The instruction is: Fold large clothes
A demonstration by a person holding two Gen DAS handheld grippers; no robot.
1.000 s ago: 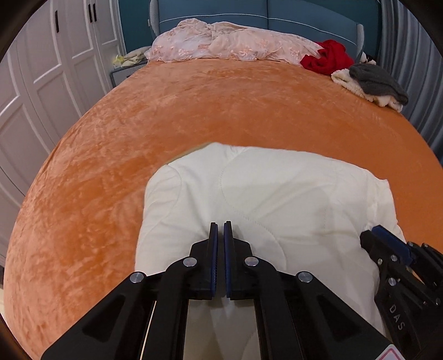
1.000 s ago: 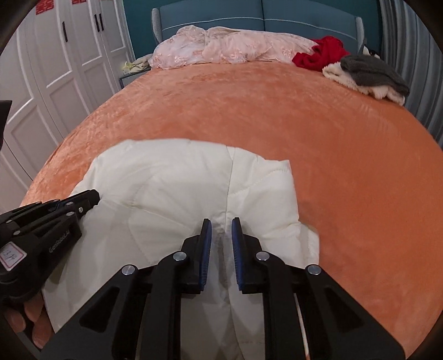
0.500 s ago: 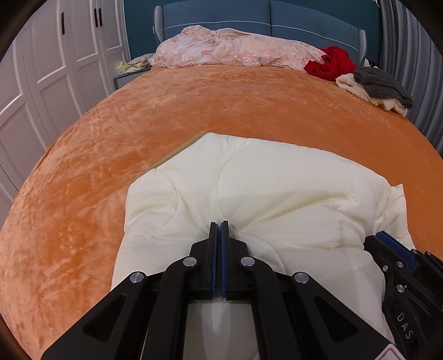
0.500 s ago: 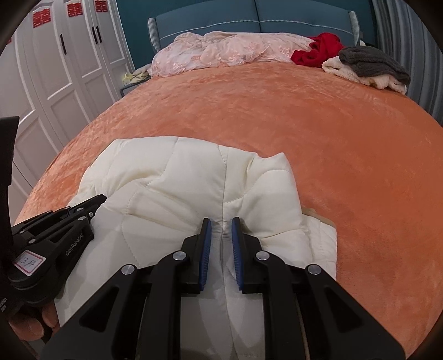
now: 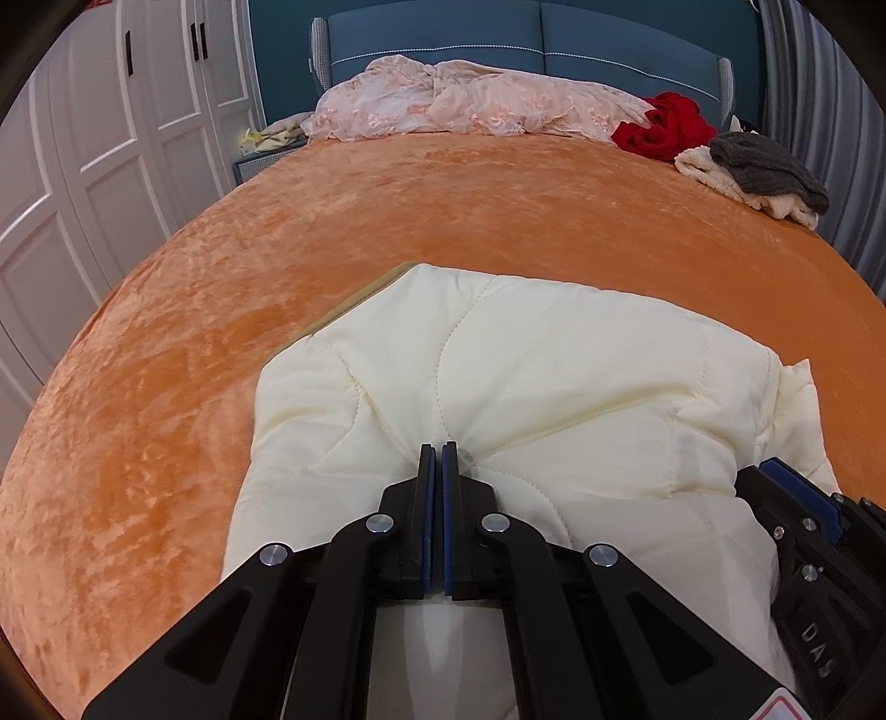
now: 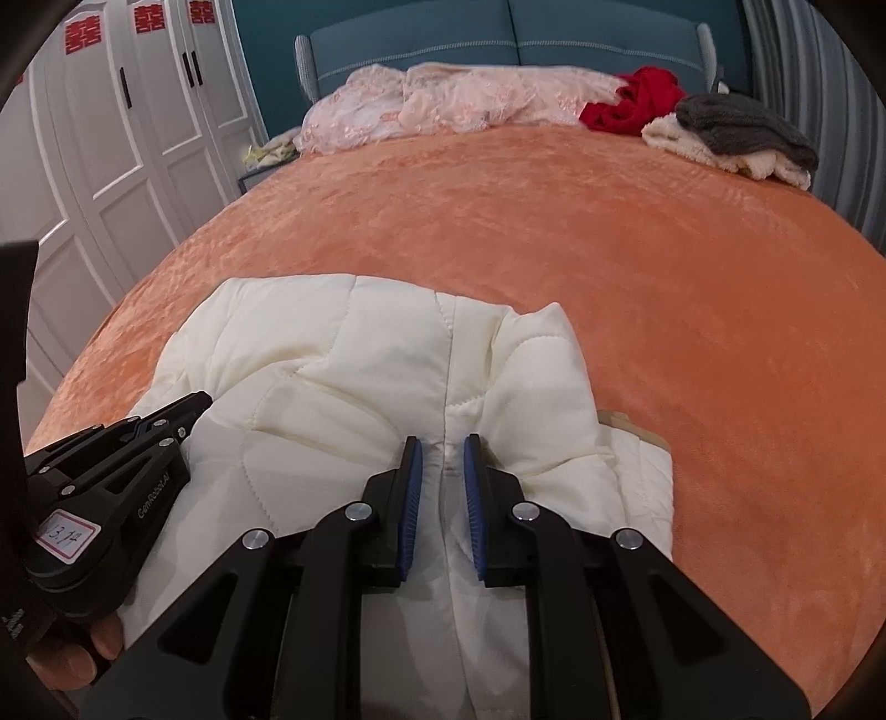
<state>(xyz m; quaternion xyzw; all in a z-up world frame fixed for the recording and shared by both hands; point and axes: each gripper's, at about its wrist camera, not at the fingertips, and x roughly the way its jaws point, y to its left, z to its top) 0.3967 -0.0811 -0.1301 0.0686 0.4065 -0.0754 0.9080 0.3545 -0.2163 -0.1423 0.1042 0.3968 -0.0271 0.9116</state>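
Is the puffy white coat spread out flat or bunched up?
Bunched up. The white coat humps on the orange blanket, pinched by the left claw and right claw, with one layer doubled over another.

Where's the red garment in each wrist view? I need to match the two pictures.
Left wrist: red garment far upper right, at the head of the bed, just left of the grey garment.
Right wrist: red garment upper right of centre, again left of the grey garment.
Shared landmark: the blue headboard behind it.
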